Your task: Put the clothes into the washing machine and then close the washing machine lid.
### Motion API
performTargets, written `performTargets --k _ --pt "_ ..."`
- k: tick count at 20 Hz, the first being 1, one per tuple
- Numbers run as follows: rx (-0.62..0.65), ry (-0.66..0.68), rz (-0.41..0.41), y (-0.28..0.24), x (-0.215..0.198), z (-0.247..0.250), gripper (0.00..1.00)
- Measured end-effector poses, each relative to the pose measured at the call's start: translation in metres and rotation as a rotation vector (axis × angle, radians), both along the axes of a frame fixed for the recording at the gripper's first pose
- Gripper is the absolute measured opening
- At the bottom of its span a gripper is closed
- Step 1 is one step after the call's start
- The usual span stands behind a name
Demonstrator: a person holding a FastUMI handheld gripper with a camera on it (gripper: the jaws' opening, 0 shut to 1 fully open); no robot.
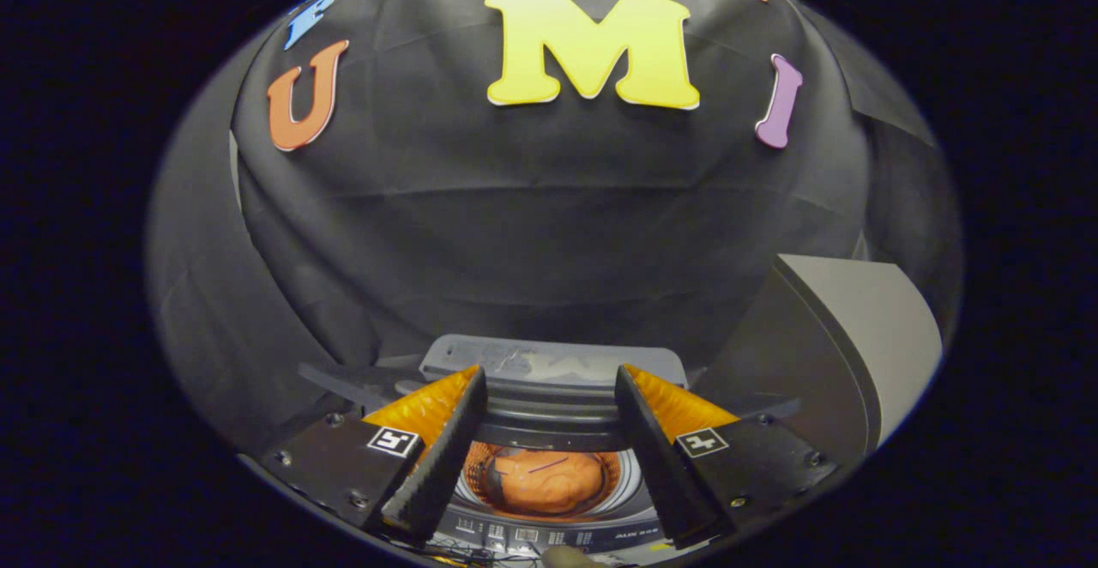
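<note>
Clothes [549, 480]: orange bundle inside washing machine [549, 456] drum, seen from above between the fingers. Lid [553, 360] raised at machine's rear, beyond fingertips. Gripper [549, 392] spread wide over the drum opening, holding nothing. Grey panel [845, 336] right of machine.

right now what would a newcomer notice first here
First, the orange garment lying in the washing machine drum, seen down between the open gripper fingers, which hold nothing. Next, the grey lid standing raised beyond the right finger. The control panel sits along the machine's near edge.
</note>
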State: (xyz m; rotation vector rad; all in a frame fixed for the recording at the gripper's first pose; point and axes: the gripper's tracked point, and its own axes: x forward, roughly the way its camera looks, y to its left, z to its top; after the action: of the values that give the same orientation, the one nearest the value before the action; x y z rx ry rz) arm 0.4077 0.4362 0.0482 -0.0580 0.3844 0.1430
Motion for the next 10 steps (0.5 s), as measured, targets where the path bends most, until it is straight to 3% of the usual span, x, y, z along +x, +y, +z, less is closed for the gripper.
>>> performTargets --k 10 --pt "-0.054 0.151 0.023 -0.007 -0.025 -0.063 0.94"
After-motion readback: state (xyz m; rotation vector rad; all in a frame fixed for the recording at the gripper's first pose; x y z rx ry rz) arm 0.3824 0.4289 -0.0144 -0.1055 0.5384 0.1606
